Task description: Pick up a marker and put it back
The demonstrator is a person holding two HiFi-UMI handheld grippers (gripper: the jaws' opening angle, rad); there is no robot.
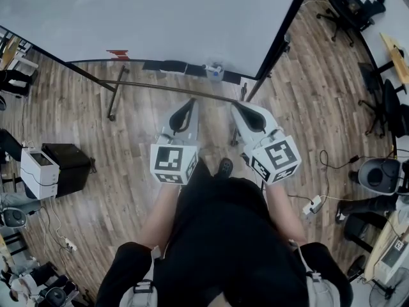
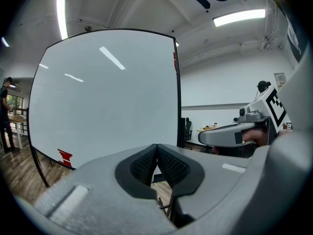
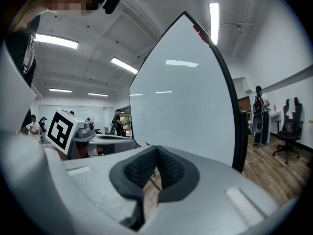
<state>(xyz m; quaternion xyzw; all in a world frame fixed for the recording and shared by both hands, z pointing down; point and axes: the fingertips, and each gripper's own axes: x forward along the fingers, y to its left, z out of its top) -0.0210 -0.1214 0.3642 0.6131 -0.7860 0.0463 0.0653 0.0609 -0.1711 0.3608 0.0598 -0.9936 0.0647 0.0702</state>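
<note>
Whiteboard [image 1: 160, 18] top cut off; tray items [image 1: 214, 71] too small

A whiteboard [image 1: 160, 18] stands on the floor [image 1: 128, 133] at the far side, its ledge facing the person [image 1: 223, 235]. The left tongs [image 1: 190, 102] and right tongs [image 1: 238, 105] are side by side, near that ledge but apart from it. A small object [image 1: 214, 71] rests on the ledge, far of the tongs. Boxes [image 1: 54, 165] sit on the floor at the left; office chairs [image 1: 351, 5] stand at the far right.
</note>
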